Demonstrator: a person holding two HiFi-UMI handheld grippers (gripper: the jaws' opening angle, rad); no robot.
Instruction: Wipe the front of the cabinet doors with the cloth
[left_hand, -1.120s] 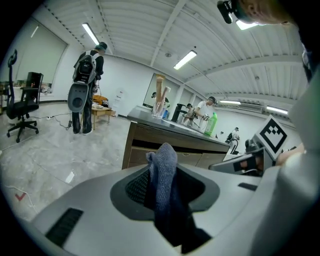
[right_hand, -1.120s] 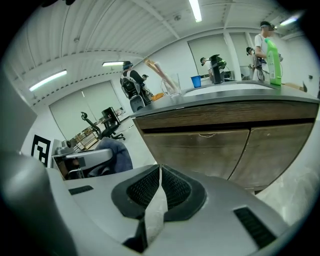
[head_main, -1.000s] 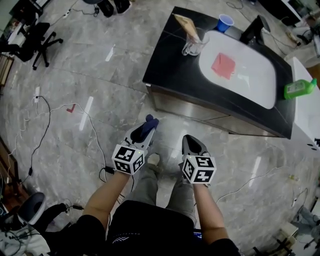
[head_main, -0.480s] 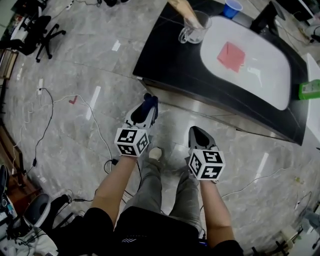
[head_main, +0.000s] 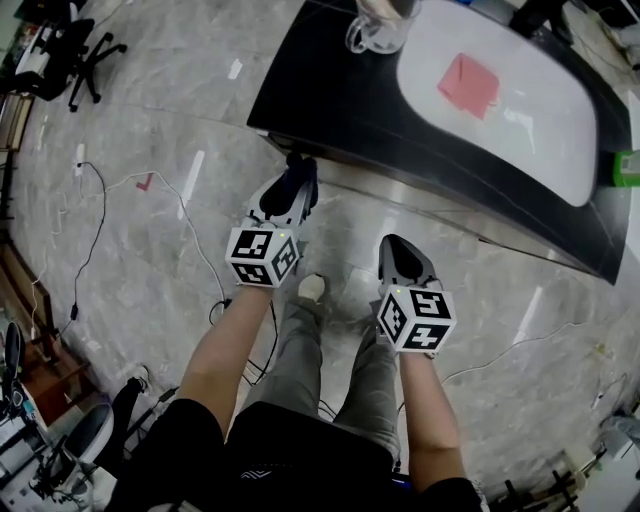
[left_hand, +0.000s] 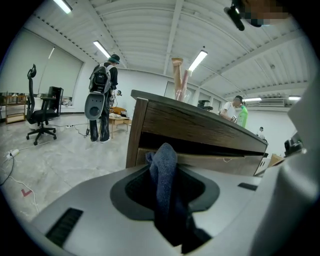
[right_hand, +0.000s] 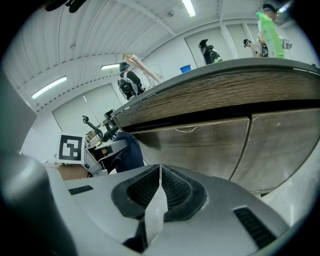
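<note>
Blue cloth (left_hand: 164, 175) sits pinched in your left gripper (head_main: 288, 200), whose jaws are clamped on it. One fold stands up above the jaw tips and the rest hangs down between them. You hold it near the left corner of the wooden cabinet (left_hand: 200, 127); the views do not settle whether it touches the front. Your right gripper (right_hand: 160, 172) has its jaws pressed together on nothing, and it faces the cabinet doors (right_hand: 210, 145) from nearby. Up on the black countertop (head_main: 340, 90), a red rag (head_main: 468, 83) lies in the white sink basin (head_main: 545, 140). A glass pitcher (head_main: 368, 35) stands beside the basin's left end, and a green bottle (right_hand: 270, 35) stands near the right end. Beyond the cabinet's left corner, a person with a backpack (left_hand: 102, 100) stands near an office chair (left_hand: 40, 117).
</note>
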